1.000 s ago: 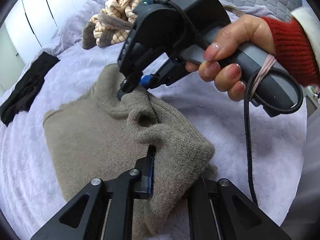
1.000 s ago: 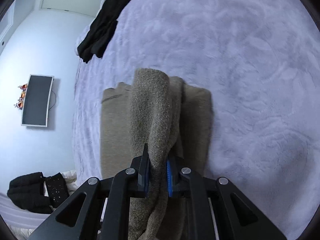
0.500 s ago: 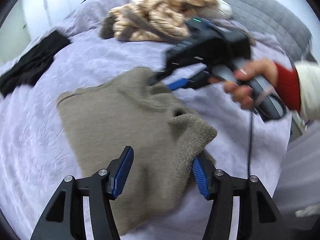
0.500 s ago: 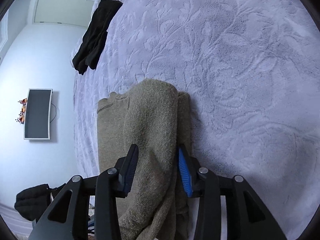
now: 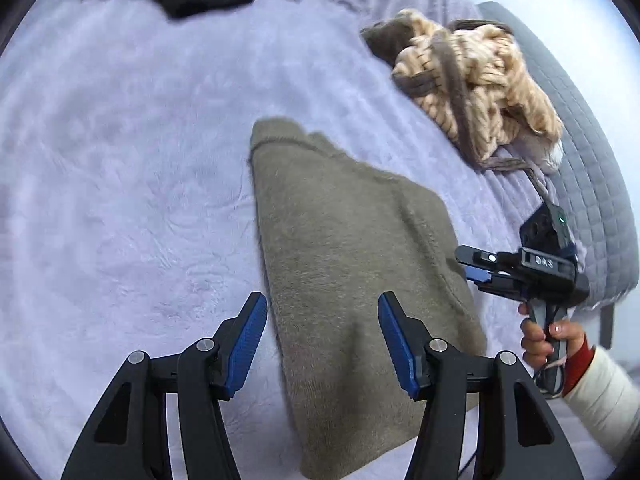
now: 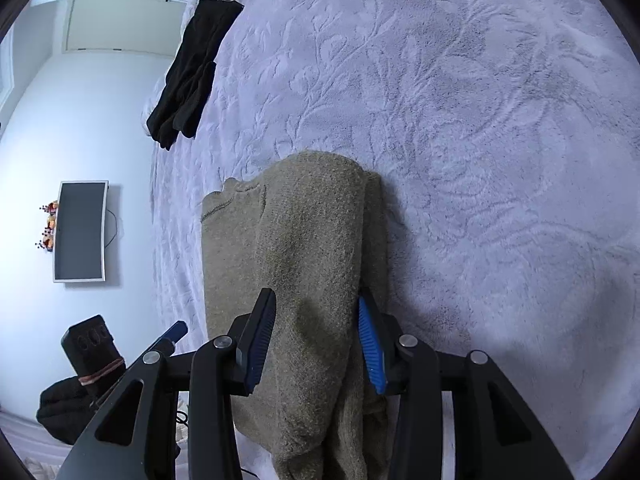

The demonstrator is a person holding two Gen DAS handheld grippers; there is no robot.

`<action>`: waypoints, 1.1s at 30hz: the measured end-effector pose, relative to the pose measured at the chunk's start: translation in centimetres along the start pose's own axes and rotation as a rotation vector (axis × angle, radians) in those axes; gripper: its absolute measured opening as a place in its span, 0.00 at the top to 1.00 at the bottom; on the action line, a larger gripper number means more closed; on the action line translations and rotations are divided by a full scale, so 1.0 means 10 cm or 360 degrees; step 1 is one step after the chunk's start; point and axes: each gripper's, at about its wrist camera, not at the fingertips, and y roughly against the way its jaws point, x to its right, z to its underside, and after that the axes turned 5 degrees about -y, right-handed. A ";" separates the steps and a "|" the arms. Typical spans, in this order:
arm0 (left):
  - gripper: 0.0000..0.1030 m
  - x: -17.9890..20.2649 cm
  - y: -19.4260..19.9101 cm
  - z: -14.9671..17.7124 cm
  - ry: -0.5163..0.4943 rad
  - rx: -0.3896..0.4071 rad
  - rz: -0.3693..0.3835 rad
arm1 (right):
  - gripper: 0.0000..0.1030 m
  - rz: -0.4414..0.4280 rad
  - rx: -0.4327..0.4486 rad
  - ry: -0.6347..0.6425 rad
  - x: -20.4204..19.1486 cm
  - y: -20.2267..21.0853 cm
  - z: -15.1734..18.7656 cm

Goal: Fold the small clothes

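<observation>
A taupe knit sweater [image 5: 340, 220] lies partly folded on the lavender bedspread [image 5: 120, 160]. My left gripper [image 5: 322, 300] hovers open over its near end, blue pads clear of the cloth. At the sweater's right edge in that view, a hand [image 5: 548, 332] in a red cuff holds the right gripper [image 5: 476, 272]. In the right wrist view, the right gripper [image 6: 316, 296] stands open astride a folded ridge of the sweater [image 6: 312, 220]; the ridge fills the gap but is not pinched. The left gripper's blue fingertip [image 6: 176, 328] shows at lower left.
A black garment [image 6: 188, 68] lies near the bed's far edge. A pile of beige striped clothes [image 5: 476, 84] sits beside a grey quilted border [image 5: 592, 184]. A dark screen [image 6: 80, 232] hangs on the wall beyond the bed.
Both grippers have opened and let go of the sweater. The left gripper has swung away sideways and rolled, so the right gripper now sits small at its view's right. The sweater lies flatter.
</observation>
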 end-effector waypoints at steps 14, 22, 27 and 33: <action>0.47 -0.18 -0.38 0.00 -0.0051 -0.0084 -0.0030 | 0.79 0.0149 0.0004 0.0290 -0.44 -0.22 0.03; 0.47 -0.03 -0.25 0.05 -0.0159 -0.0036 -0.0154 | 0.44 0.0339 0.0095 0.0072 -0.10 -0.03 0.17; 0.47 0.05 0.02 0.06 -0.0159 0.0035 -0.0153 | 0.44 0.0097 0.0004 0.0081 -0.30 0.16 0.59; 0.47 0.31 0.08 0.16 -0.0227 0.0024 -0.0161 | 0.87 0.0166 -0.0058 -0.0019 -0.24 -0.11 0.79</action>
